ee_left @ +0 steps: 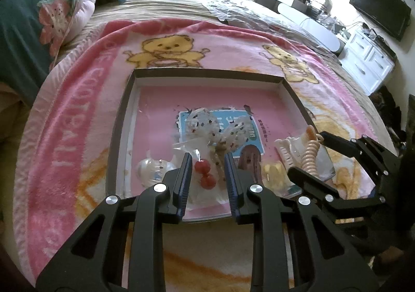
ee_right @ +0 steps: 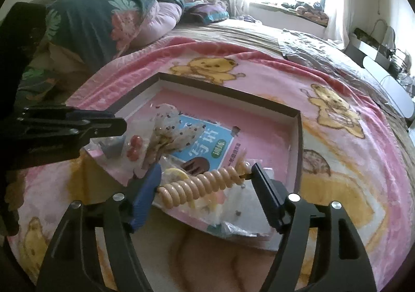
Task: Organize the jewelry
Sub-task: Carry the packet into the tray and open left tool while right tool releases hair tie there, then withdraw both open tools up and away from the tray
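A shallow dark-rimmed box (ee_left: 207, 72) (ee_right: 298, 136) with a pink floor lies on the bed. My left gripper (ee_left: 207, 157) (ee_right: 122, 133) is over its near edge, shut on a clear bag of red beads (ee_left: 205, 174) (ee_right: 135, 149) that fills the narrow gap. My right gripper (ee_right: 205, 167) (ee_left: 307, 153) stands wide at the box's right side. A beige spiral hair tie (ee_right: 202, 183) (ee_left: 311, 154) spans lengthwise between its pads, touching both. Speckled white pouches (ee_left: 202, 120), a brown clip (ee_left: 249, 162), a white claw clip (ee_left: 284, 149) and a yellow piece (ee_left: 272, 172) lie in the box.
The box sits on a pink bear-print blanket (ee_left: 77, 110) on a bed. A floral quilt (ee_left: 31, 24) is piled at the far left. A white drawer unit (ee_left: 368, 58) and a dark screen (ee_left: 381, 6) stand to the right of the bed, below a bright window.
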The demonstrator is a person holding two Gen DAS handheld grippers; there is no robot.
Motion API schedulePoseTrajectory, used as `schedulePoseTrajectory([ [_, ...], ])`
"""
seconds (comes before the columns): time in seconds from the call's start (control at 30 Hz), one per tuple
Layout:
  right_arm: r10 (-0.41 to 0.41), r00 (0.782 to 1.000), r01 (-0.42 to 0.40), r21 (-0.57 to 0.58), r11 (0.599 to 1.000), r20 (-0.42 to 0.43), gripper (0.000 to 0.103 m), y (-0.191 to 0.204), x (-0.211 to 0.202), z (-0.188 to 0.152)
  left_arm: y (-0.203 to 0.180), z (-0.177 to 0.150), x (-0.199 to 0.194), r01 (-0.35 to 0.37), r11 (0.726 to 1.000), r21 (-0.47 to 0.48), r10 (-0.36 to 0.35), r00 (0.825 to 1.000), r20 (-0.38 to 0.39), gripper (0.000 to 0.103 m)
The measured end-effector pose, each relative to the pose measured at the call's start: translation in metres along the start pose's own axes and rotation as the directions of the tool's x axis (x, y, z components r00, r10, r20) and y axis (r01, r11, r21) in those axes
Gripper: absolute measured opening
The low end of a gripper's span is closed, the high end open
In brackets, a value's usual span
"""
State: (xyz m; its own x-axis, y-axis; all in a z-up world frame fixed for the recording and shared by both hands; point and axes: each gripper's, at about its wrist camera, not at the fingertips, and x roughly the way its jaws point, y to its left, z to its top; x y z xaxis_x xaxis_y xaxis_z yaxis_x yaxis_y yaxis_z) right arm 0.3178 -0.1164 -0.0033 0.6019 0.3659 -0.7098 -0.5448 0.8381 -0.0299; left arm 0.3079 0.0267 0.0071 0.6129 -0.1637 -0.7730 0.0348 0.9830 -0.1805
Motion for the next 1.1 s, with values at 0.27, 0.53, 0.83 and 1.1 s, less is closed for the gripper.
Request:
schedulePoseTrajectory([
  [0.27,-0.019,0.999,0.018,0.020,1.000,0.033,0.091,0.000,-0.014,-0.004,0.000,-0.003,0.000,-0.004,1.000,0.004,0.004,1.000,0.004,0.018],
  [0.53,-0.024,0.998,0.020,0.069,0.997,0.064,0.097,-0.007,-0.052,-0.023,-0.007,-0.005,-0.023,-0.001,1.000,0.007,0.001,0.999,0.033,0.036],
  [0.83,-0.042,0.993,0.028,0.125,0.992,0.109,0.099,-0.010,-0.095,-0.039,-0.019,-0.013,-0.062,-0.011,1.000,0.012,0.010,0.997,0.079,0.068],
  [1.1,-0.052,0.989,0.031,0.152,0.988,0.135,0.099,-0.009,-0.122,-0.047,-0.020,-0.027,-0.095,-0.033,0.999,0.001,0.033,0.993,0.111,0.094],
])
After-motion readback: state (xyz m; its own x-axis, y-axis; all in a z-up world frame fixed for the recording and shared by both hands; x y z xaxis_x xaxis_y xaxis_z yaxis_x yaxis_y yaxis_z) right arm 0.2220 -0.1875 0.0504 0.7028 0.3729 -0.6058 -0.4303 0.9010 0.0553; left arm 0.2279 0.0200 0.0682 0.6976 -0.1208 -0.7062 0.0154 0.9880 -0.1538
